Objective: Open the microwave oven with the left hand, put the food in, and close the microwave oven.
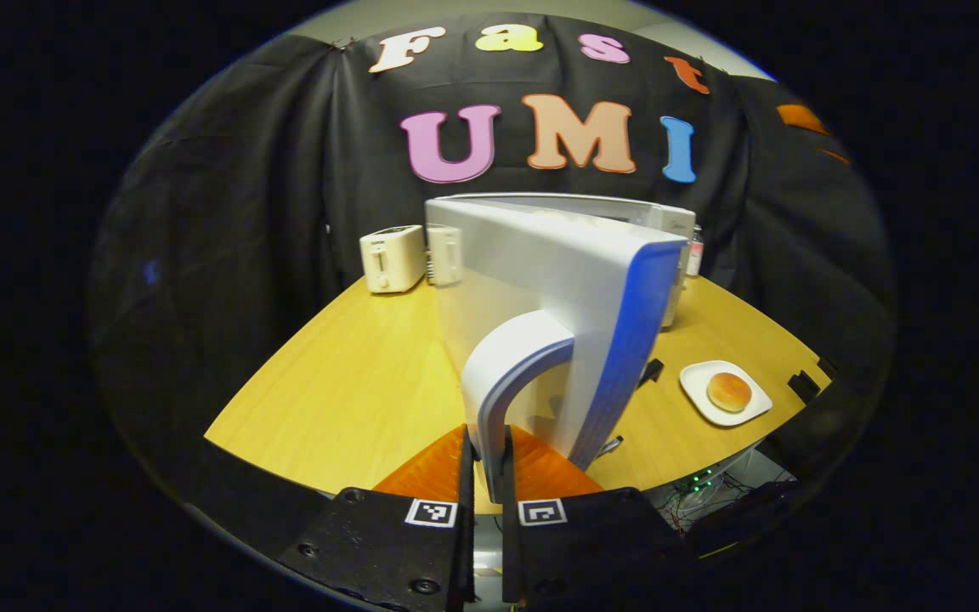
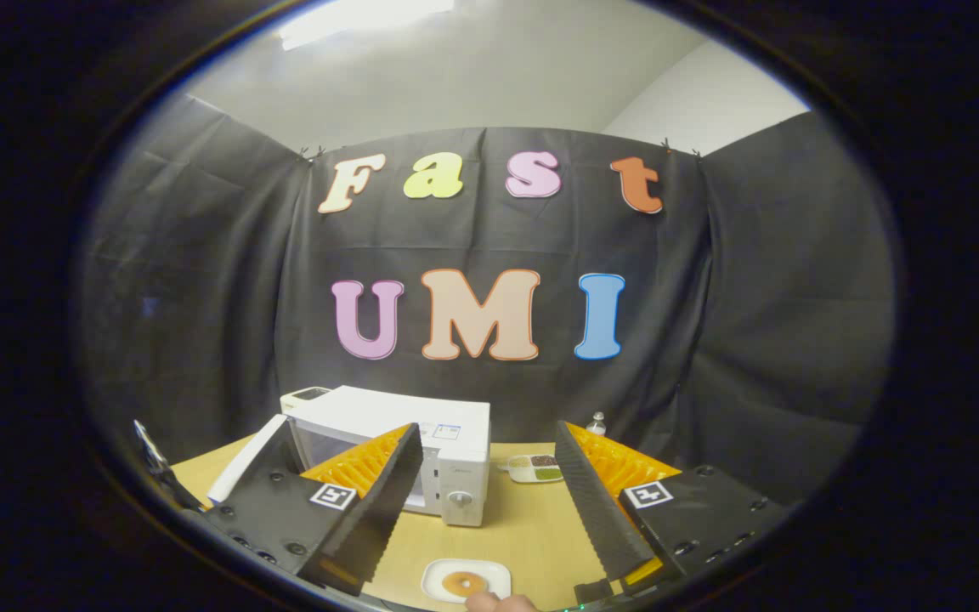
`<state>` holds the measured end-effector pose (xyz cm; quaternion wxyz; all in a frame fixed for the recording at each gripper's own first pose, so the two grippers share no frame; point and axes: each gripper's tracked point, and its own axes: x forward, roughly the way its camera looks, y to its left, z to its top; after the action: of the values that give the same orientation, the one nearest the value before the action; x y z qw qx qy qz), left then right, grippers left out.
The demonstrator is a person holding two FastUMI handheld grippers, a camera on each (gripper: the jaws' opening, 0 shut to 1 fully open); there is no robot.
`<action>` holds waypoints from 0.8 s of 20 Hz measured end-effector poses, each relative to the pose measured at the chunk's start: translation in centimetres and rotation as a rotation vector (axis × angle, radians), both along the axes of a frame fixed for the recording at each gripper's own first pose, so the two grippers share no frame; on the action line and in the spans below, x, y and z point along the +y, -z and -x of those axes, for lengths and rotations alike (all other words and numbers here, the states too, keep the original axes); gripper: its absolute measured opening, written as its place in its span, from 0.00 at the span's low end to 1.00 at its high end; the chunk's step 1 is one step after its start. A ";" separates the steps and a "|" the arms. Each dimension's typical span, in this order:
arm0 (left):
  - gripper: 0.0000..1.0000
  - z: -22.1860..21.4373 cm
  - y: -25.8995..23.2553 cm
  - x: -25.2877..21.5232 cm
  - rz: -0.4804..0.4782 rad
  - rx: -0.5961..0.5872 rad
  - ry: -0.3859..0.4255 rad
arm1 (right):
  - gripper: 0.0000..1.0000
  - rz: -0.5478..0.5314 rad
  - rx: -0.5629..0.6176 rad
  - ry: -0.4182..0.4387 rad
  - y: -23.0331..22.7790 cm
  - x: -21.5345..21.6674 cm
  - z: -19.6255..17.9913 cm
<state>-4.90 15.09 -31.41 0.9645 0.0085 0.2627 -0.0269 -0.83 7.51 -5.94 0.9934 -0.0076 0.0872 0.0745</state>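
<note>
**Microwave door held ajar, bun waiting on its plate**

In the left gripper view, a cream toaster (image 1: pixel 391 258) stood at the far left of the wooden desk (image 1: pixel 353 382), close to the wall cloth. Just right of it rose the white microwave (image 1: pixel 676 246), its door (image 1: pixel 540 289) swung out toward the camera. The left hand-held gripper (image 1: pixel 488 463) was clenched on the door's curved handle (image 1: pixel 498 374), both fingers pressing its lower end. Farther right, on the desk near its front edge, lay a small white plate (image 1: pixel 749 408) with one round golden bun (image 1: pixel 729 390) on it, well apart from the microwave.

In the right gripper view, the door (image 2: pixel 239 467) angled out at the microwave's (image 2: pixel 404 421) left side, and the inside was too hidden behind a finger to make out. Right of the microwave sat a small divided dish (image 2: pixel 534 467) holding dark and green contents, with a little bottle (image 2: pixel 596 422) behind it. The right hand-held gripper (image 2: pixel 489 501) hung released, fingers wide apart and grasping nothing. Below it, at the desk's (image 2: pixel 532 527) near edge, the plate (image 2: pixel 434 582) carried the bun (image 2: pixel 464 583), and a fingertip (image 2: pixel 498 602) showed just beside it.
</note>
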 end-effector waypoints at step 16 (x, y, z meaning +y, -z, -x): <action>0.09 0.4 0.2 3.9 0.082 0.028 -0.008 | 0.96 -0.020 0.225 -0.055 14.7 0.3 1.9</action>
<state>-5.28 18.94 -31.63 0.9604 -0.0324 0.2748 -0.0338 -2.78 7.85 -20.63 0.9749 0.0082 0.1972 0.1032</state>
